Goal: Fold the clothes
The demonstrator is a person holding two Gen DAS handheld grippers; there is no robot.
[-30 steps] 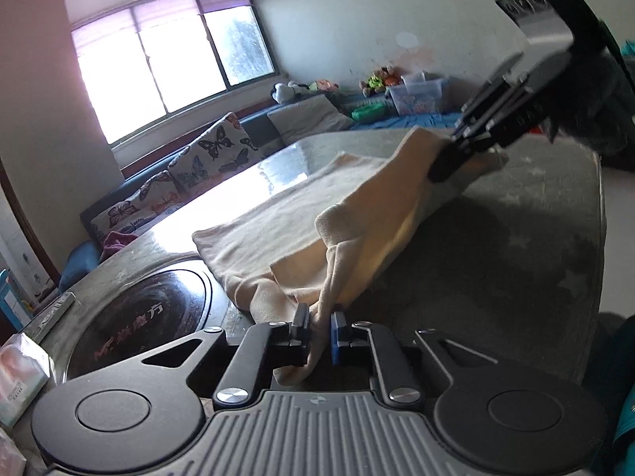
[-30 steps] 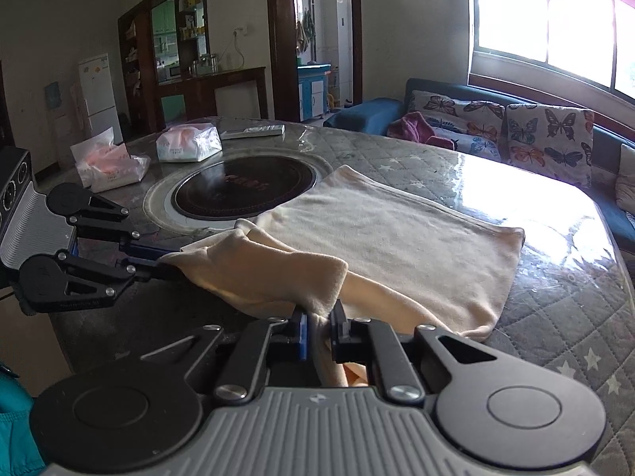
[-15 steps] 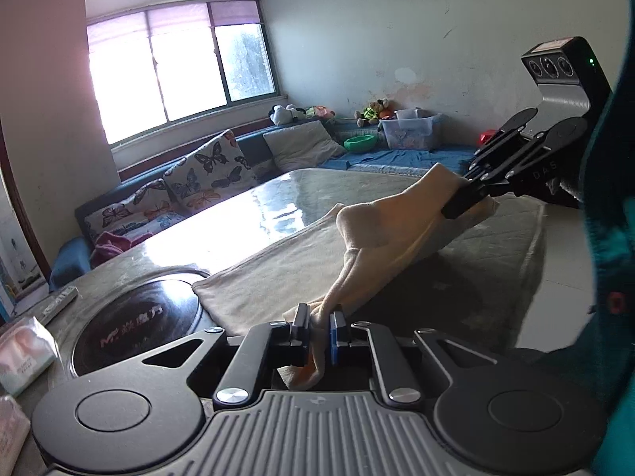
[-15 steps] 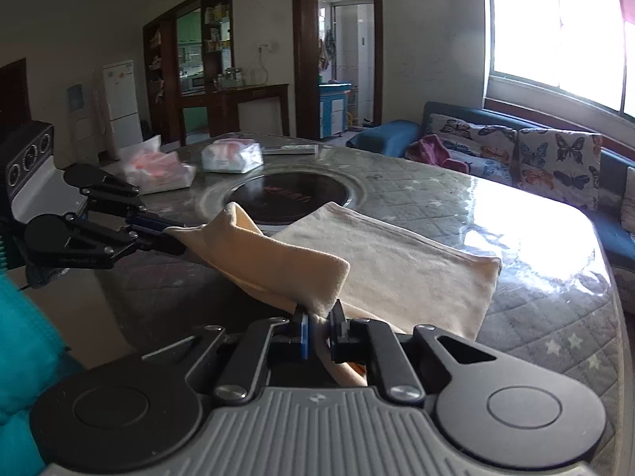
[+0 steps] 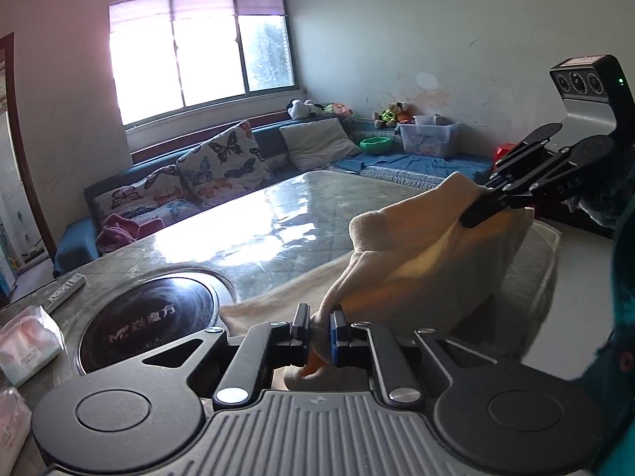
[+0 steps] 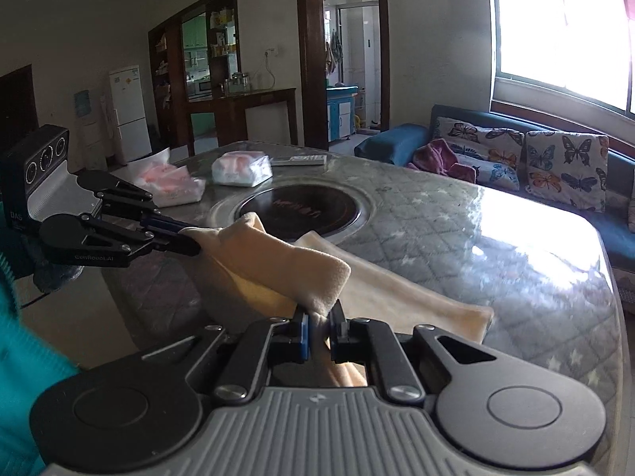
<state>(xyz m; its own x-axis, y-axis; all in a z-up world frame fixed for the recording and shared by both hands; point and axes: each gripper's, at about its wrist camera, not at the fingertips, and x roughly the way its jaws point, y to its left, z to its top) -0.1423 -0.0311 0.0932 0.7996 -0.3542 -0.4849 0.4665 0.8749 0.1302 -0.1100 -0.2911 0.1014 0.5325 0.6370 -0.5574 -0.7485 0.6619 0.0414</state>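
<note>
Ahead of both claws stretched the quilted grey table, with a butterfly-cushioned sofa under the window beyond its far edge and bare tabletop between. The cream garment hung lifted off the near edge, its far part trailing flat on the table. The left claw and right claw each pinched 1 end, with a round black hob just beyond.

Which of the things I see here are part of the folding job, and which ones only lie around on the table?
Part of the job:
- cream cloth, one edge lifted off the table
- left gripper, jaws shut on the cloth
- right gripper, jaws shut on the cloth

Only lying about:
- two tissue packs
- remote control
- round black hotplate set in the table
</note>
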